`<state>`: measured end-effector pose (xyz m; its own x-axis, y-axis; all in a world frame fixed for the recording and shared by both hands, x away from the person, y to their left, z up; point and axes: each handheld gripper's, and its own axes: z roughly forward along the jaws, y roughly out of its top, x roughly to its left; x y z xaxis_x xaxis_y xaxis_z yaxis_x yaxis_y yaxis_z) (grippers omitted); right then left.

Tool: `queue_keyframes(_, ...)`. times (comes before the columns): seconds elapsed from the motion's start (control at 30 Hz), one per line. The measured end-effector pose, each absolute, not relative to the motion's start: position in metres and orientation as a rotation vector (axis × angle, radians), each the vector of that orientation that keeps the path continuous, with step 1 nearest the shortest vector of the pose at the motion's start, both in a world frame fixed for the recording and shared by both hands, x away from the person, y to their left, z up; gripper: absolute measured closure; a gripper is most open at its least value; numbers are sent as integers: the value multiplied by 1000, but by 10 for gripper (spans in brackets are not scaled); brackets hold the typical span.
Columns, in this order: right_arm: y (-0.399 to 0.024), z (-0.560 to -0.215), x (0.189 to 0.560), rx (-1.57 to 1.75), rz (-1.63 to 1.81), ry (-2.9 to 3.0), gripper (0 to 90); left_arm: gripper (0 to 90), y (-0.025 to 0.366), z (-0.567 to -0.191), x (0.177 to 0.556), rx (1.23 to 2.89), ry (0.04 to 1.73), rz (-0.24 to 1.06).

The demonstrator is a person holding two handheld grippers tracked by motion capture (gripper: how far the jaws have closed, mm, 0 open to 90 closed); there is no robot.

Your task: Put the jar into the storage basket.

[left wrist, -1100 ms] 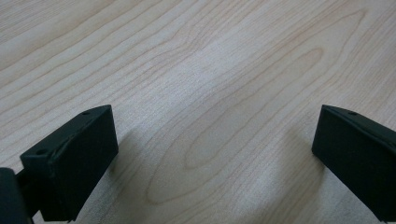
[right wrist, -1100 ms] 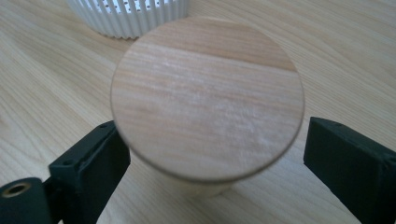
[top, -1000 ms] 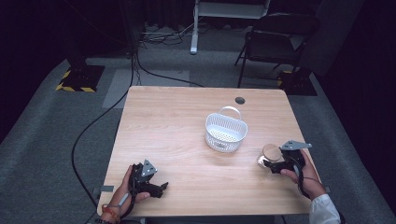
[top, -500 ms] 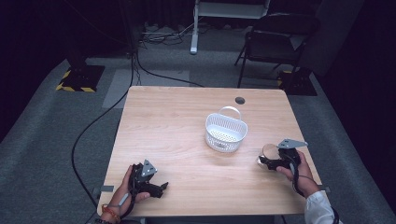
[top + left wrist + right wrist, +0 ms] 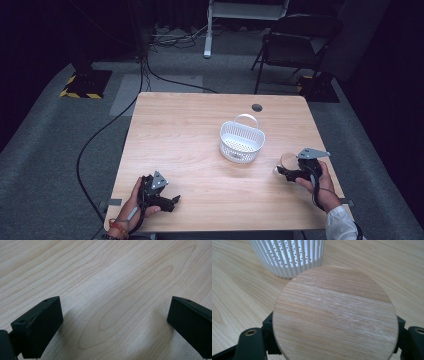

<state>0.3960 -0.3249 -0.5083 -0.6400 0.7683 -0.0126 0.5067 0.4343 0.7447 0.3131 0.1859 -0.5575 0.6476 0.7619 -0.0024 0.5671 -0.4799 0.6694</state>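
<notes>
a round wooden disc (image 5: 335, 315) is gripped between the jaws of the right gripper (image 5: 286, 172), which have just been closing onto its edges; one black jaw is seen at each side of it in the right gripper view. the disc is held near the table's (image 5: 190, 135) right edge, just beside the white slotted basket (image 5: 241, 142) and apart from it. the left gripper (image 5: 170, 201) is held near the front left corner, its jaws spread wide over bare wood with nothing between them.
</notes>
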Motion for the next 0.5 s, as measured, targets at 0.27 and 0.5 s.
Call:
queue_keyframes(0.27, -316, -481, 393, 1060, 1056, 2338, 255, 0, 186, -558, 313, 2220, 1028, 392)
queue_keyframes(0.5, -300, -453, 397, 1017, 1092, 2344, 255, 0, 186, -557, 313, 2220, 1028, 392)
